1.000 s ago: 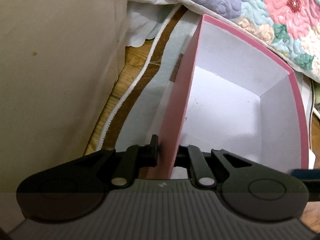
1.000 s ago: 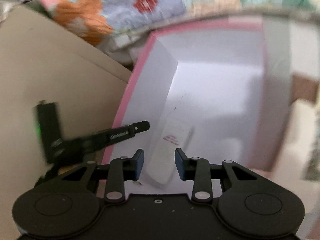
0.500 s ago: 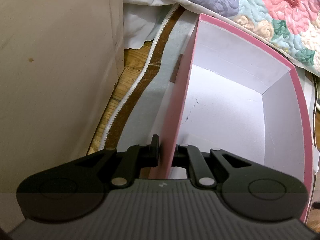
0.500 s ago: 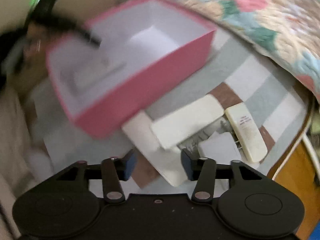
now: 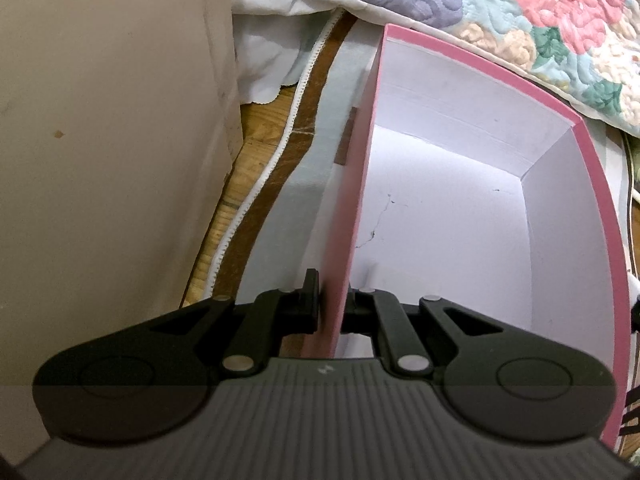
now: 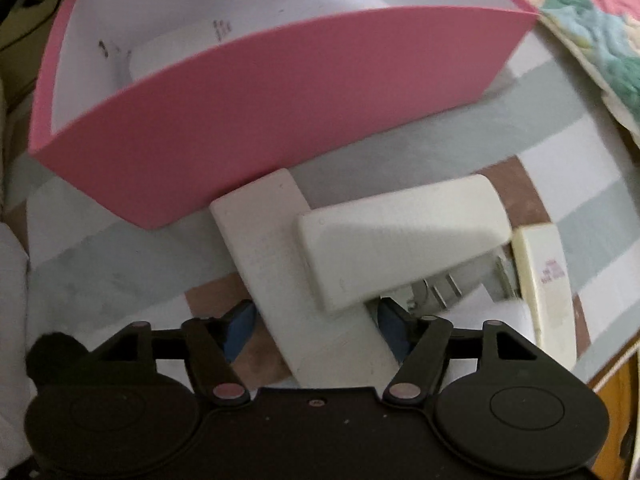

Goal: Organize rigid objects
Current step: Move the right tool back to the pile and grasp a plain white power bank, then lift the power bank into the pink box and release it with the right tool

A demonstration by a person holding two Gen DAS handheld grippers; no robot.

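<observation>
**L clamps box wall, R opening over blocks**

Our left gripper (image 5: 331,304) is clenched on the pink box (image 5: 472,216) wall at 6 o'clock. Our right gripper (image 6: 316,330) is opening w/ the long white block (image 6: 280,264) between its jaws, pads not pressing. A cream block (image 6: 404,236) lies across it at 3 o'clock. Inside the box: a white remote (image 6: 176,46).

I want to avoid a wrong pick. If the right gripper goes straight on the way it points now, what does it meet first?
Most likely the long white flat block between the opening fingers of the right gripper. The cream block lying across it is close too; depth is unclear.
</observation>
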